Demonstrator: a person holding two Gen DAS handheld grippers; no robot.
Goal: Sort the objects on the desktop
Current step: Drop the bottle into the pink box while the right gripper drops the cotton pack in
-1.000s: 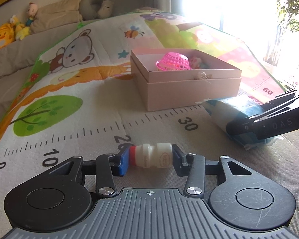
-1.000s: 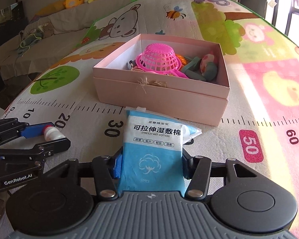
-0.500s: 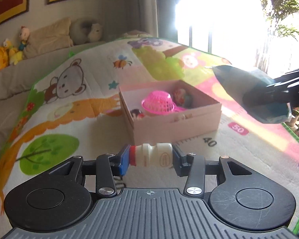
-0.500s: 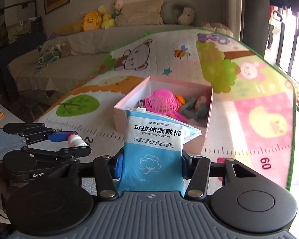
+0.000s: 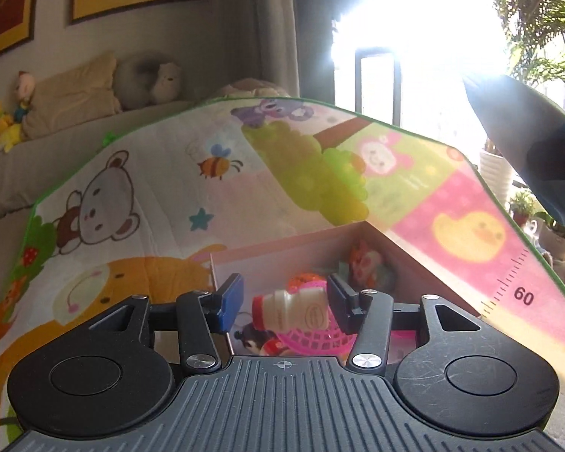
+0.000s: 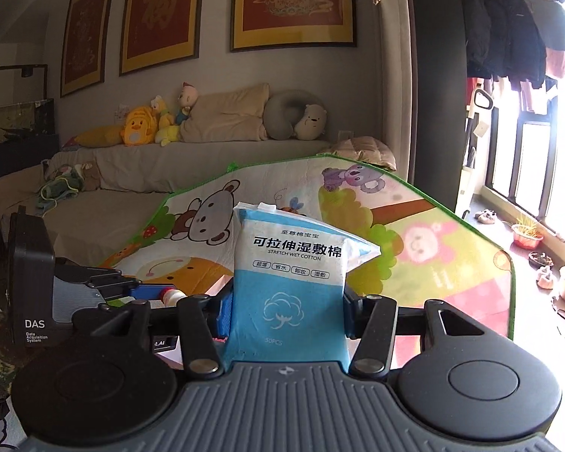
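Cartoon play mat (image 5: 162,173) before sofa (image 6: 177,165), framed pictures (image 6: 293,3)

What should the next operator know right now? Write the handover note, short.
Left gripper: jaws opening over the pink box; the small drink bottle sits between the pads with a gap on the blue-pad side, so it is being released.
Right gripper: shut on the blue cotton pad pack, held up above the play mat.
Already in the box: the pink basket and small toys.
Left: confirm the bottle lands inside, then box the pack.

Framed pictures (image 6: 293,3) above cushioned sofa (image 6: 192,162).
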